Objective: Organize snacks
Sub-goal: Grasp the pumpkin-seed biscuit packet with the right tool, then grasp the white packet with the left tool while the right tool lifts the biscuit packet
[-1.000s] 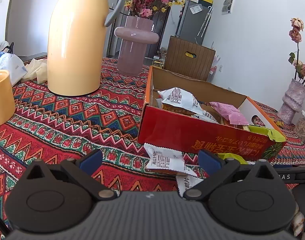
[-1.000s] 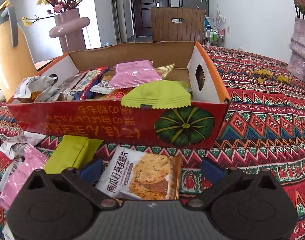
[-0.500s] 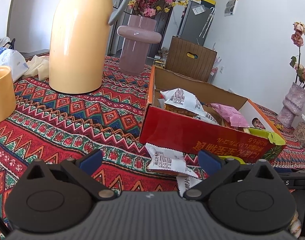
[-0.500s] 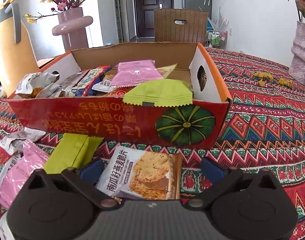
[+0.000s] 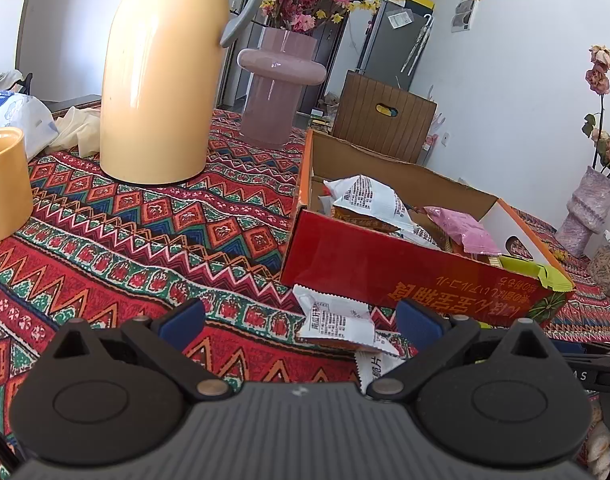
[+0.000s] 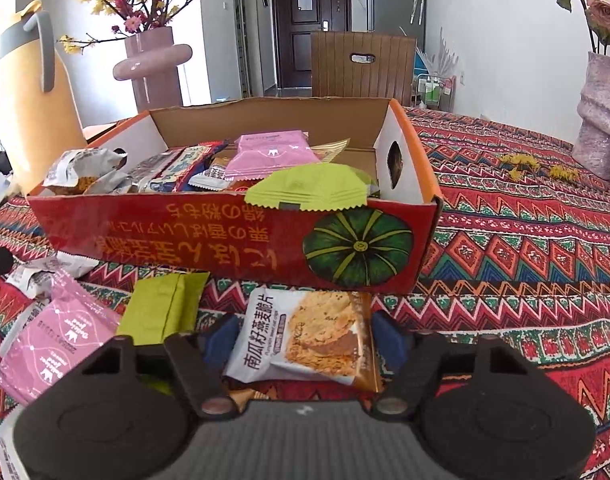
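Right gripper (image 6: 305, 338) jaws are closing around the oat crisp packet (image 6: 305, 336) on the counter (image 6: 525, 248), at 6 o'clock of the red snack box (image 6: 233, 236). Left gripper (image 5: 301, 320) is spread, nothing pinched; white packet (image 5: 335, 320) is seen between its fingers.

Yellow thermos jug (image 5: 157, 80) and pink vase (image 5: 279, 84) stand on patterned tablecloth (image 5: 145, 232)
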